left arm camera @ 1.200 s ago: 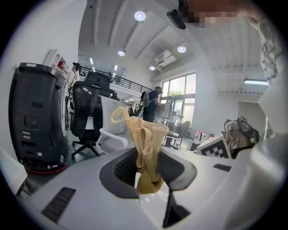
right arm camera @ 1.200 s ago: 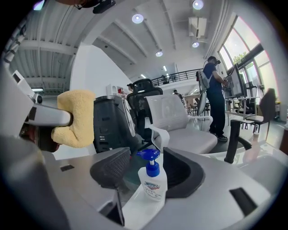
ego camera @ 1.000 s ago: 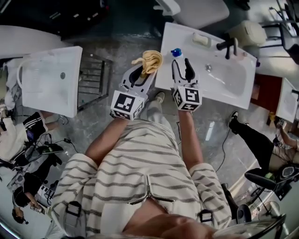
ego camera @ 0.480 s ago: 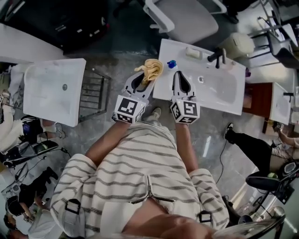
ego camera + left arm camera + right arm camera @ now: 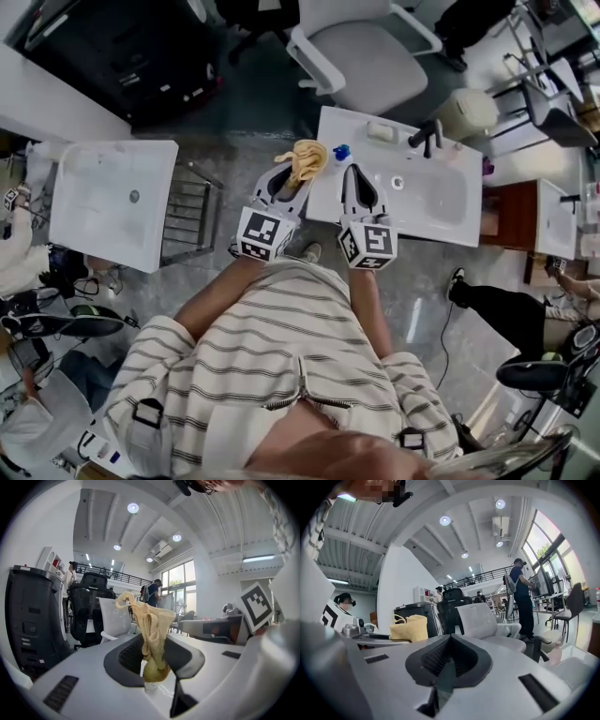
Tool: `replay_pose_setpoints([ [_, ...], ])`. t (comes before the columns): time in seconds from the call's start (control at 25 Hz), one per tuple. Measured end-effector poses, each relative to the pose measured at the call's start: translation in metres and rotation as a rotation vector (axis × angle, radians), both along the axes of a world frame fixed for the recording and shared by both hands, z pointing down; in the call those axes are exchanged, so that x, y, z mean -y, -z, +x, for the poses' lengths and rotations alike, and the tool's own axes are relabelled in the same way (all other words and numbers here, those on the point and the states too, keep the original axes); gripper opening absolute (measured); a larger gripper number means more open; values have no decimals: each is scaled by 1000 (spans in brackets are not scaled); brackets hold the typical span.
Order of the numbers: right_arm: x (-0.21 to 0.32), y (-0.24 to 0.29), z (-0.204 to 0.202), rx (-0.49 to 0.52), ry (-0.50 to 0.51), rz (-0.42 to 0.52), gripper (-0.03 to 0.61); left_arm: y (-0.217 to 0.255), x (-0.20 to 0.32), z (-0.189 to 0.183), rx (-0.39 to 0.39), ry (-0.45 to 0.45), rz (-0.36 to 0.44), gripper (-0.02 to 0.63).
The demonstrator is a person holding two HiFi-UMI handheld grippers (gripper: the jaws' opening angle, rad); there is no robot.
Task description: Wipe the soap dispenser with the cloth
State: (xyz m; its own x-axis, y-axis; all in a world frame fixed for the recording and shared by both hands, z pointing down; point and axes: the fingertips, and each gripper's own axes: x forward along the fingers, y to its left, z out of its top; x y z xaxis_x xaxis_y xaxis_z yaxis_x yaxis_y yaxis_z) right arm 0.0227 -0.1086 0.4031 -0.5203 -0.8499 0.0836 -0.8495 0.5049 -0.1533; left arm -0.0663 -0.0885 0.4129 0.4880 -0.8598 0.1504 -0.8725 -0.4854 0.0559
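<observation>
White sink (image 5: 441,202) below; left tongs (image 5: 297,172) clamp yellow cloth (image 5: 306,157); right tongs (image 5: 354,172) just closed, empty.

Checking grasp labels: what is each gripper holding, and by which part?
Left gripper holds the yellow cloth, pinched at its bunched lower end; the rest sticks out past the jaws. Right gripper: jaws have just closed, nothing between them.

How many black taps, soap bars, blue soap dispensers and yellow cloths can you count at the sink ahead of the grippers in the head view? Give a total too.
black tap: 1
soap bar: 1
blue soap dispenser: 1
yellow cloth: 1, held in the left gripper
Total: 4
</observation>
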Motion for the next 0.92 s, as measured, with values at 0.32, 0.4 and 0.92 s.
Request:
replay_pose_setpoints([
  [0.32, 0, 13, 10, 27, -30, 23, 0, 5, 1, -1, 11, 8, 24, 112],
  [0.4, -2, 13, 10, 29, -32, 25, 0, 5, 2, -1, 13, 11, 26, 112],
  [0.92, 3, 18, 4, 12, -24, 50, 0, 9, 9, -2, 10, 5, 50, 112],
])
